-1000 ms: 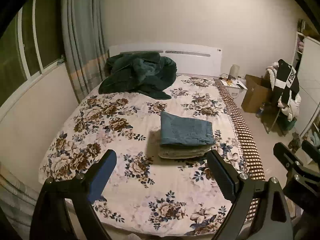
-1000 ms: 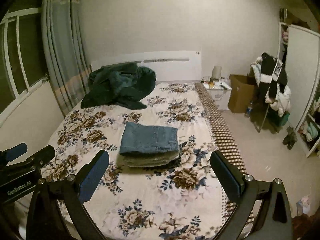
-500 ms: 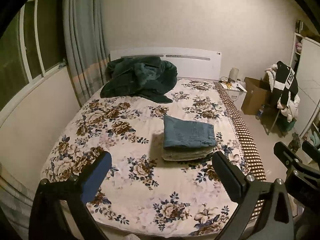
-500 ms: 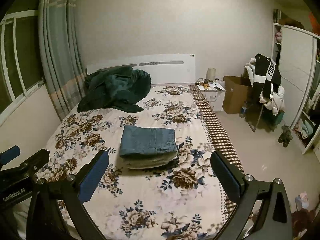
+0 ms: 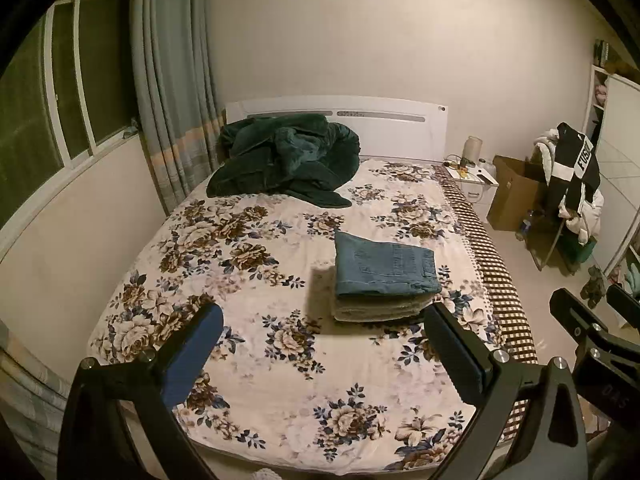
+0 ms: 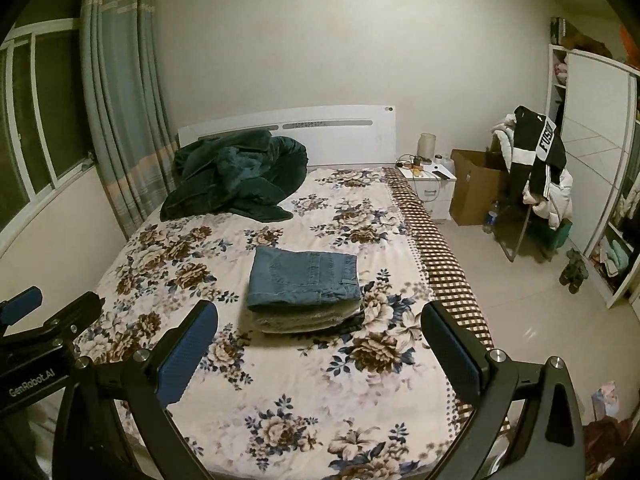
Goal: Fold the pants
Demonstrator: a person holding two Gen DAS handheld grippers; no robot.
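1. The folded jeans [image 5: 384, 268] lie as a neat blue rectangle on top of a small stack of other folded garments [image 5: 380, 310], a little toward 3 o'clock of the middle of the floral bedspread [image 5: 248, 364]; in the right wrist view the same jeans [image 6: 304, 278] sit at the picture's centre.
2. Over the last second both cameras have drawn back and risen: the stack now looks smaller and farther off, and more of the wall and headboard [image 5: 336, 110] shows above it. The jeans themselves have not shifted or come unfolded.
3. This reads as a finished fold: the pants are stacked and released, and the person appears to be stepping away from the foot of the bed.
4. The left gripper [image 5: 322, 354] is spread wide, its blue pads well apart, holding and touching nothing; the stack is seen between them but far beyond.
5. The right gripper [image 6: 320, 350] is likewise wide and empty, well clear of the bedspread.
6. A crumpled dark green blanket [image 5: 284, 160] lies near the headboard at about 11 o'clock from the jeans, well apart from them.
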